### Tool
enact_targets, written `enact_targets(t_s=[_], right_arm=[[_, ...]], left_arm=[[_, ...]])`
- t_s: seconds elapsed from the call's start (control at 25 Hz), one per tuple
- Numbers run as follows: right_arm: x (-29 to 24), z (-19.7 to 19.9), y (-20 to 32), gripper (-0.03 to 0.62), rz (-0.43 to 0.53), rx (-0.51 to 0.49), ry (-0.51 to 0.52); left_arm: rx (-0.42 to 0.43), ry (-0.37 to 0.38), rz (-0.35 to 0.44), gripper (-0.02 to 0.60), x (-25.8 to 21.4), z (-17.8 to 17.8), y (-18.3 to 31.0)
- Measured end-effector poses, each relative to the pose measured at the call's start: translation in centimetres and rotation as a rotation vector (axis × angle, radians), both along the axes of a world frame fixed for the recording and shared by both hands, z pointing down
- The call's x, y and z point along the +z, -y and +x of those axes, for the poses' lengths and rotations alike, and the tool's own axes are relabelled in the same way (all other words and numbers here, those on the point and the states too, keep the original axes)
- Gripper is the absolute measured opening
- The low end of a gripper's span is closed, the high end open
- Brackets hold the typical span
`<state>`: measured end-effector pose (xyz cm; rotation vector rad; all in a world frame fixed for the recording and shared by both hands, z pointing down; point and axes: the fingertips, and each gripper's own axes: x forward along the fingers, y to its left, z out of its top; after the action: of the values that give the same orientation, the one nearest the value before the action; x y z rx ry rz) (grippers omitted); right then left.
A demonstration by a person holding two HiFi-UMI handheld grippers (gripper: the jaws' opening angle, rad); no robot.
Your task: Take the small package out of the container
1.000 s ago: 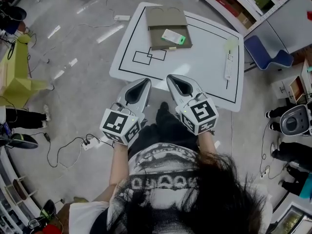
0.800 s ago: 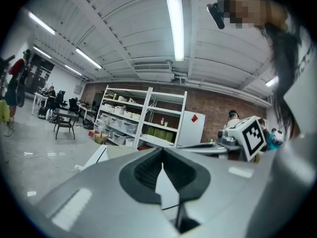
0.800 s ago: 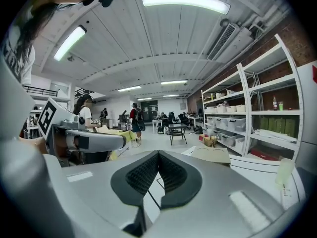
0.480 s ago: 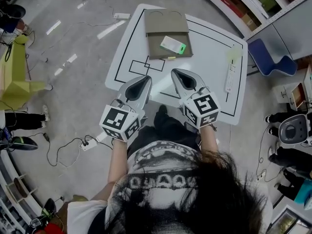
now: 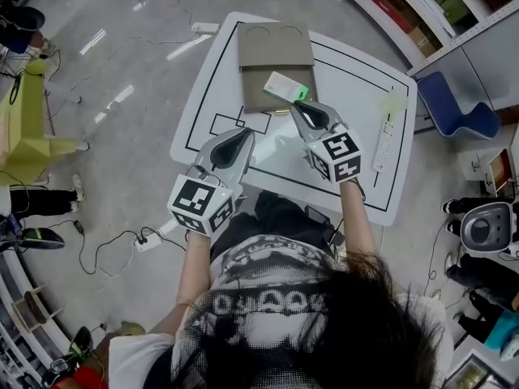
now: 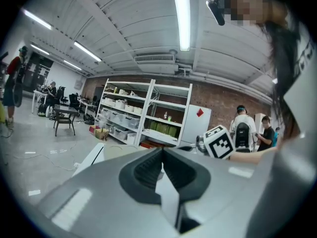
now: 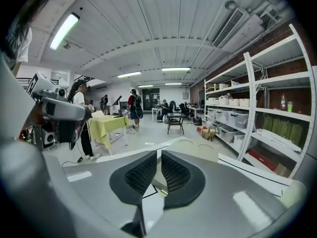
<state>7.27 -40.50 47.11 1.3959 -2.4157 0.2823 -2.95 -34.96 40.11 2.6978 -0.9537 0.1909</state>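
A flat khaki container (image 5: 274, 51) lies at the far side of the white table (image 5: 349, 79). The small white package with a green corner (image 5: 287, 86) rests on the container's near half. My right gripper (image 5: 302, 109) reaches over the table, its tip just short of the package. Its jaws are starting to open, showing only a thin slit with nothing in it. My left gripper (image 5: 241, 138) hangs at the table's near left edge, shut and empty. In the right gripper view the container (image 7: 195, 150) lies straight beyond the pads.
A white remote-like bar (image 5: 382, 132) and a pale green item (image 5: 394, 101) lie on the table's right side. Black outlines (image 5: 239, 122) are drawn on the tabletop. A blue chair (image 5: 450, 108) and shelves stand to the right. Cables run over the floor at left.
My right gripper has moved forward over the table, up to the package. The left gripper has stayed near the front edge.
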Motion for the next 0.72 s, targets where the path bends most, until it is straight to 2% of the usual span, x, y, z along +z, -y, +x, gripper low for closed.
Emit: enact_targets(t_s=[0.32, 0.56, 0.72], right_arm=[[5.3, 1.8, 5.5, 0.123, -0.090, -0.091, -0.057], [9.9, 1.8, 9.0, 0.206, -0.209, -0.166, -0.091], [12.8, 1.7, 10.6, 0.261, -0.286, -0.202, -0.149]], left_arm=[[-0.004, 0.027, -0.021, 0.000, 1.0, 1.5, 1.9], [-0.008, 0.040, -0.035, 0.000, 1.4, 2.2, 2.9], [-0.011, 0.052, -0.046, 0.000, 1.9, 2.3, 3.1]])
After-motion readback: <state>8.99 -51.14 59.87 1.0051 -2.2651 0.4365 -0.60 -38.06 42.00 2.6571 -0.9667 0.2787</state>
